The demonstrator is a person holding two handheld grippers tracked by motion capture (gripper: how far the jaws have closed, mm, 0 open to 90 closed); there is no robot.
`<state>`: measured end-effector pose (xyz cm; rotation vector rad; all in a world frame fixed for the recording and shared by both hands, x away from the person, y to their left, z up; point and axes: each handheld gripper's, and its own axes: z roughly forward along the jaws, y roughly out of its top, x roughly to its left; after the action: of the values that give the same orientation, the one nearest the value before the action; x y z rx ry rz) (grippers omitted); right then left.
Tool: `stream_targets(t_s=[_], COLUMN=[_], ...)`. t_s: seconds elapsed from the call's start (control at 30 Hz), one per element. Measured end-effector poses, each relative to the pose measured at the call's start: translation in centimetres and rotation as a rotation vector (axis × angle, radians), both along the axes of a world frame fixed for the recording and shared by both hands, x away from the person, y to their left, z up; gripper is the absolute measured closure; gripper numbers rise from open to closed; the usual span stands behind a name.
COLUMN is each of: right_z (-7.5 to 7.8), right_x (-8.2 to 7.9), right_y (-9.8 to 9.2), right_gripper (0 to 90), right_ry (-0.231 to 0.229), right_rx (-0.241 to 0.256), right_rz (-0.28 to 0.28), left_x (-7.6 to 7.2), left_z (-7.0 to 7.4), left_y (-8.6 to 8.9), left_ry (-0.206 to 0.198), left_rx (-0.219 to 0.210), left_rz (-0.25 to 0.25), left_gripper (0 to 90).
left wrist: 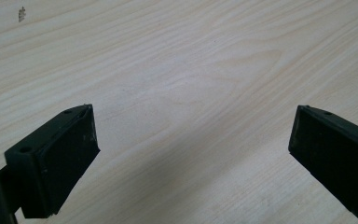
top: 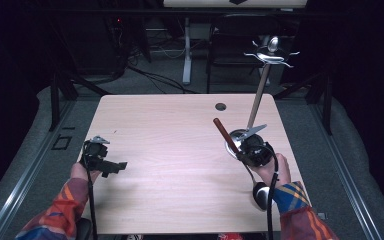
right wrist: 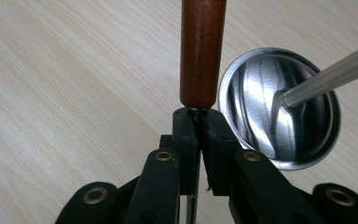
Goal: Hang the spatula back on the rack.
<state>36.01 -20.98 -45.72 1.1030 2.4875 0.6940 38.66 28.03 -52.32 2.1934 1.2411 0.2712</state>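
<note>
The right gripper (right wrist: 196, 116), jaws clamping the ladle (right wrist: 202, 51) below its wooden handle at frame centre, is needing steady lifting toward the rack (top: 272, 52); left gripper (left wrist: 191, 140) is idling wide.

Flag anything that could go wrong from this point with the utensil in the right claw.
1. The right claw pinches the ladle on its thin metal shank just below the wooden handle; the narrow hold might let it swivel or slip.
2. The stand's round steel base and pole sit right beside the claw; a swing could knock the stand.
3. The left claw is open over bare table, too far off to steady anything.
</note>
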Motion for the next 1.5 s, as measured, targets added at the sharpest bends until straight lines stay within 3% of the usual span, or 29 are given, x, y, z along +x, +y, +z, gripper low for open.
stream_targets(t_s=[0.43,0.63,0.8,0.97,1.23,1.5], right_z=[1.5,2.3,2.7,3.0,3.6,3.9], right_x=[-0.8,-1.6,-2.1,-2.5,-3.0,-3.1], right_y=[-2.1,-2.7,-3.3,-4.1,-4.6,-5.1], right_gripper=[84.6,84.5,84.6,84.6,84.6,84.7], right_ry=[-0.049,-0.102,-0.14,-0.183,-0.247,-0.267], right_rx=[0.036,0.071,0.11,0.184,0.243,0.328], right_rz=[-0.039,-0.056,-0.063,-0.048,-0.055,-0.065], left_x=[0.0,0.0,0.0,0.0,0.0,0.0], left_z=[0.0,0.0,0.0,0.0,0.0,0.0], left_y=[-0.1,-0.1,-0.1,-0.1,-0.1,-0.1], left_ry=[0.003,0.004,0.003,0.003,0.003,0.003], left_rx=[-0.003,-0.004,-0.004,0.0,-0.001,0.0], left_rz=[0.002,0.001,0.001,-0.002,-0.001,-0.001], left_gripper=[1.0,1.0,1.0,1.0,1.0,1.0])
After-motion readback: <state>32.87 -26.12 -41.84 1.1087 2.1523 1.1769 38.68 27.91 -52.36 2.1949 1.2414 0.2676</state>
